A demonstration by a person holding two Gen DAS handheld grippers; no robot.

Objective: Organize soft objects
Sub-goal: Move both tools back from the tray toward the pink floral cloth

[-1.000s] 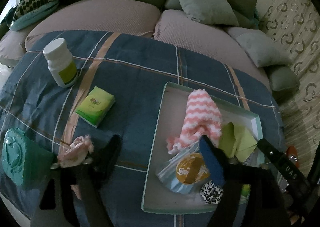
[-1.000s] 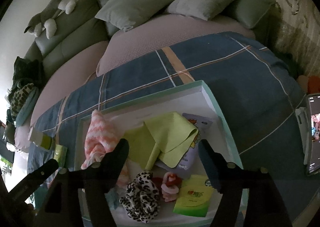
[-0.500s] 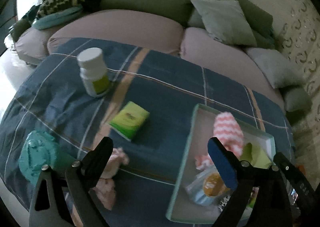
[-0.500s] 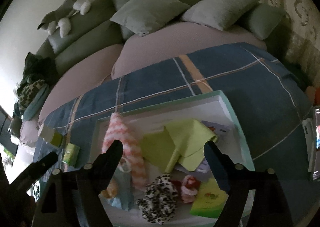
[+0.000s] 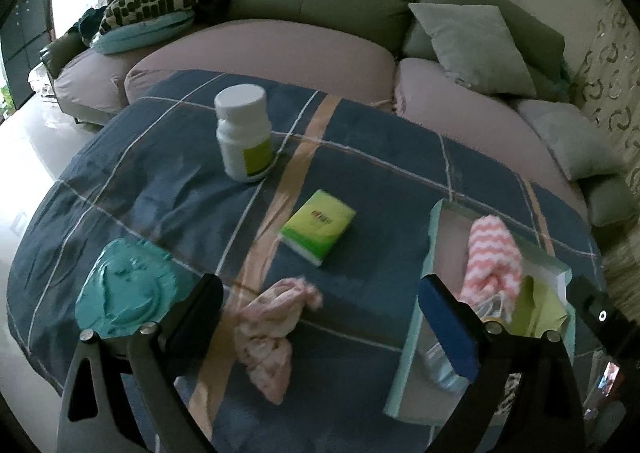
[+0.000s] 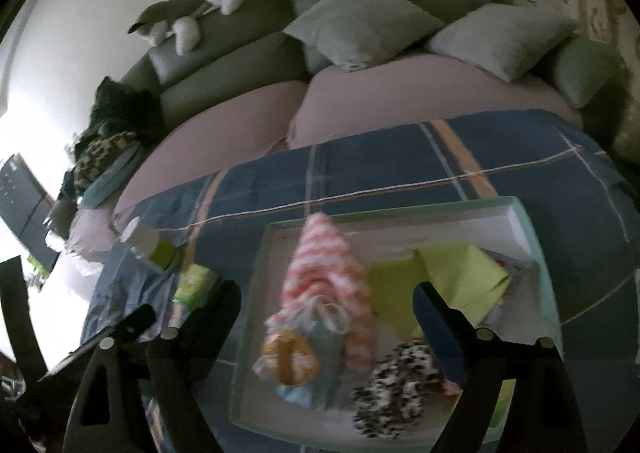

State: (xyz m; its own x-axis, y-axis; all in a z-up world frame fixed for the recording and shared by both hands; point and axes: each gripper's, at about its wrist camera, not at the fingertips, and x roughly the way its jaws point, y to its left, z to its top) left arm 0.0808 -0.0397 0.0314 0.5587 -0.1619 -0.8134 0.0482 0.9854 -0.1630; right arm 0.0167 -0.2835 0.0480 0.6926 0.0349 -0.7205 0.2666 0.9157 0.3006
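Note:
A pale green tray (image 5: pixel 416 337) lies on the blue plaid cloth (image 5: pixel 360 157) at the right. It holds a pink striped sock (image 5: pixel 492 253), a yellow-green cloth (image 6: pixel 452 273), a leopard scrunchie (image 6: pixel 396 385) and a blue mask pack (image 6: pixel 304 365). A crumpled pink cloth (image 5: pixel 272 329) lies on the plaid cloth between my left gripper's fingers. My left gripper (image 5: pixel 324 321) is open and empty above it. My right gripper (image 6: pixel 324 321) is open and empty over the tray (image 6: pixel 256 293).
A white pill bottle (image 5: pixel 244 133), a green tissue pack (image 5: pixel 318 227) and a teal pouch (image 5: pixel 128 293) lie on the cloth left of the tray. A sofa with grey cushions (image 5: pixel 472 45) stands behind. The other gripper's arm (image 5: pixel 604 321) shows at the right edge.
My left gripper has swung left from the tray to over the pink cloth and opened wide. My right gripper has shifted left over the tray, still open.

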